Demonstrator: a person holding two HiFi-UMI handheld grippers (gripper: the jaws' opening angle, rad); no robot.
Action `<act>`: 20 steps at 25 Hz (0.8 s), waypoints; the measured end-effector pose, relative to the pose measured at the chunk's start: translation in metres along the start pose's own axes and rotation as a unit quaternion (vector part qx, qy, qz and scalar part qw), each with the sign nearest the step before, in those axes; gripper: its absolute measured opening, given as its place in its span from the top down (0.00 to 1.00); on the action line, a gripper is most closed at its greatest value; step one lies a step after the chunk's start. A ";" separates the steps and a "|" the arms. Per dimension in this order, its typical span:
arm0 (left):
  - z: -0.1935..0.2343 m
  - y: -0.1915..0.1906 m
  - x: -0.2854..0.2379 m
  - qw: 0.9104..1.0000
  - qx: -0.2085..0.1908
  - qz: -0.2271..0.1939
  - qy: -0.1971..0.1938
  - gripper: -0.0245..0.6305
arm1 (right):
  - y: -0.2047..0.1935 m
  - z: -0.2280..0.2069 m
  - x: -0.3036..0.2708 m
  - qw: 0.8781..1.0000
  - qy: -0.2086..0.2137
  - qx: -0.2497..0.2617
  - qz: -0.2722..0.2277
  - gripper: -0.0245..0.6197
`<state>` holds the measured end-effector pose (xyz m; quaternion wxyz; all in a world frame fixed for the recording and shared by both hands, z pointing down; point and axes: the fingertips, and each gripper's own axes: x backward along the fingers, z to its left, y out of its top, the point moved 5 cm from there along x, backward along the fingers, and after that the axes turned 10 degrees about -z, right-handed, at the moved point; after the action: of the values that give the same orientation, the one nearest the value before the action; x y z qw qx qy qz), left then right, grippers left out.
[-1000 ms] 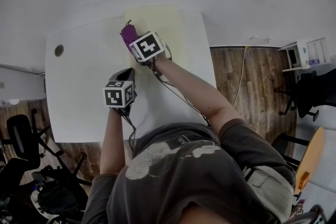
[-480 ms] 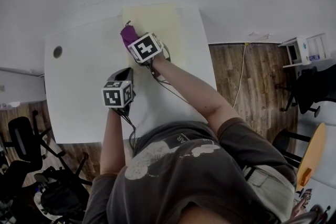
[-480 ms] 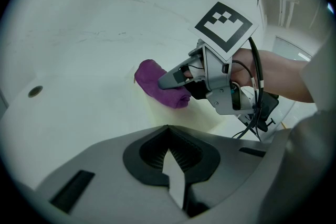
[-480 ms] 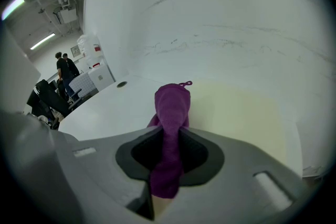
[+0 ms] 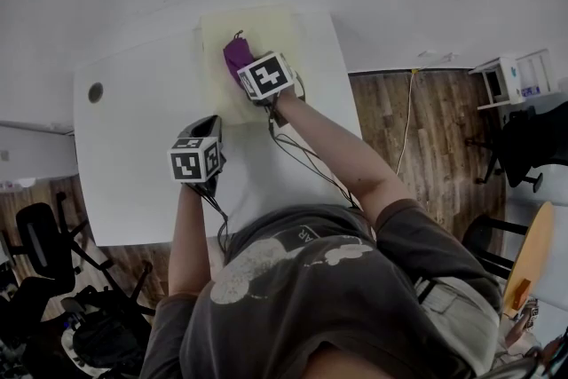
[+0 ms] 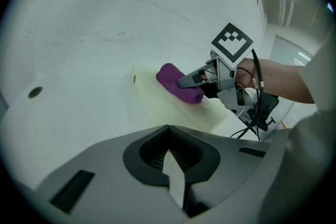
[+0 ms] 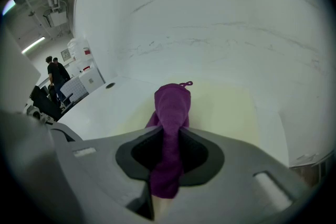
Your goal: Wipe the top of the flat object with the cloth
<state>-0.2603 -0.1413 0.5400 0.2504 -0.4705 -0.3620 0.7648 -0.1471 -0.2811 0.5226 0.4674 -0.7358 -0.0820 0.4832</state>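
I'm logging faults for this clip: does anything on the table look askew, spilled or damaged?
Nothing stands out. The purple cloth, clamped in the right tongs, lies bunched on the pale yellow mat, which sits flat on the white table; no spill or damage shows.

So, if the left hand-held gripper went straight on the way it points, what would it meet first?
Probably the pale yellow flat object, near its edge, then the purple cloth held by the right hand-held gripper. Depth is unclear.
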 end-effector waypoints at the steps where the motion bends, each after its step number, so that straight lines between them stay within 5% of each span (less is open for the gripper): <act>1: 0.000 0.000 0.000 1.000 0.000 0.000 0.000 0.97 | -0.002 -0.005 0.002 1.000 -0.002 -0.005 0.000 0.85; 20: -0.003 0.000 0.002 1.000 -0.003 -0.001 0.002 0.97 | -0.023 -0.078 0.037 0.996 -0.064 -0.064 -0.013 0.85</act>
<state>-0.2584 -0.1393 0.5381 0.2505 -0.4726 -0.3637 0.7626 -0.0586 -0.2947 0.5244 0.4198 -0.7305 -0.1520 0.5167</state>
